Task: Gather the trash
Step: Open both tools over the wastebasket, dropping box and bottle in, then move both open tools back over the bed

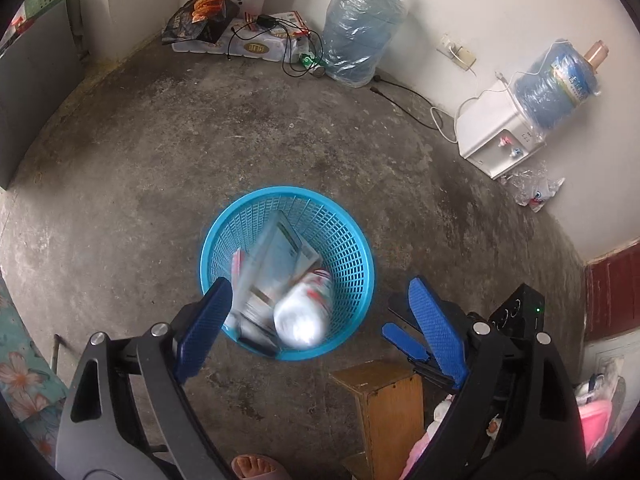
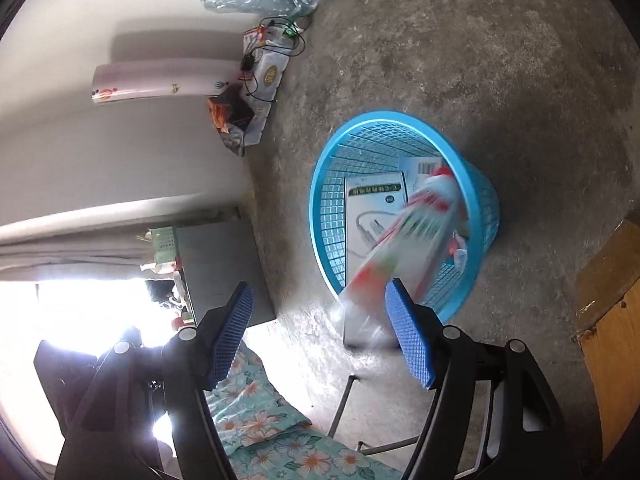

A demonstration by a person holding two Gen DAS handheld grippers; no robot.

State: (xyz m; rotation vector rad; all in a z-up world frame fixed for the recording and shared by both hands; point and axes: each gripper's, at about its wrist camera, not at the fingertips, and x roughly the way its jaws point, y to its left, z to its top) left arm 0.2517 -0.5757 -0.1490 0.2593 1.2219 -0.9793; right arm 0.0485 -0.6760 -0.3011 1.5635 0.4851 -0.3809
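A blue mesh basket (image 1: pixel 352 248) stands on the concrete floor below both grippers. My left gripper (image 1: pixel 320 284) is open wide right above it, with nothing pressed between its pads. A blurred flat packet (image 1: pixel 276 256) and a white, red-printed wrapper (image 1: pixel 304 312) lie or drop inside the basket. One of the right gripper's fingers (image 1: pixel 400 340) shows just right of the basket. In the right wrist view my right gripper (image 2: pixel 320 286) is open; the blurred red-and-green printed wrapper (image 2: pixel 416 224) streaks past its right finger into the basket (image 2: pixel 484 208). A white box (image 2: pixel 372 216) lies inside.
A wooden stool (image 1: pixel 384 400) stands close by the basket, and a sandalled foot (image 1: pixel 256 468) is at the bottom edge. Along the walls are a big water jug (image 1: pixel 360 28), a water dispenser (image 1: pixel 504 136), snack bags (image 1: pixel 208 16), a floor cable (image 1: pixel 404 96) and a plastic bag (image 1: pixel 532 188).
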